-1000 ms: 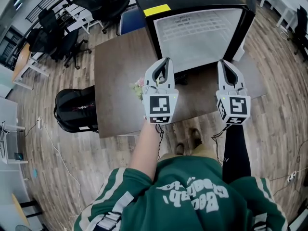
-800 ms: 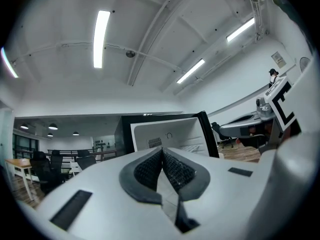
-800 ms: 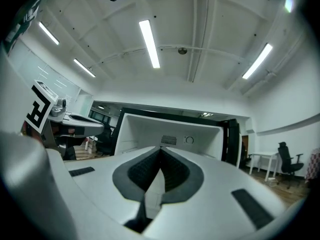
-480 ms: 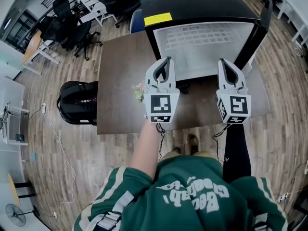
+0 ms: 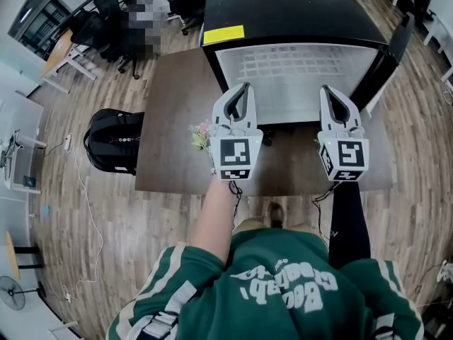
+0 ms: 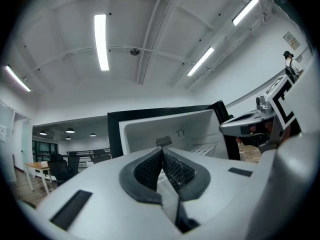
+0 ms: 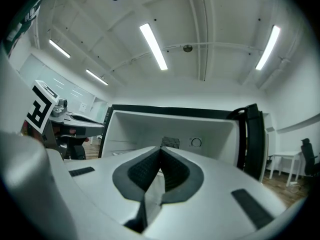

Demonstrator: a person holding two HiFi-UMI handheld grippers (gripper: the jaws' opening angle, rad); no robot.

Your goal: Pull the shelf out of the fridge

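Shelf point(image 5: 297, 66) is sitting inside the open fridge point(image 5: 283, 6) as I'm lining up my left gripper point(image 5: 243, 89) and right gripper point(image 5: 331, 92) before it, both closed on nothing, judging that next they must open and take its front edge.

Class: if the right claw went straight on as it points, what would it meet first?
Probably the back wall of the open fridge, near its vent; nothing shows between, though depth is unclear.
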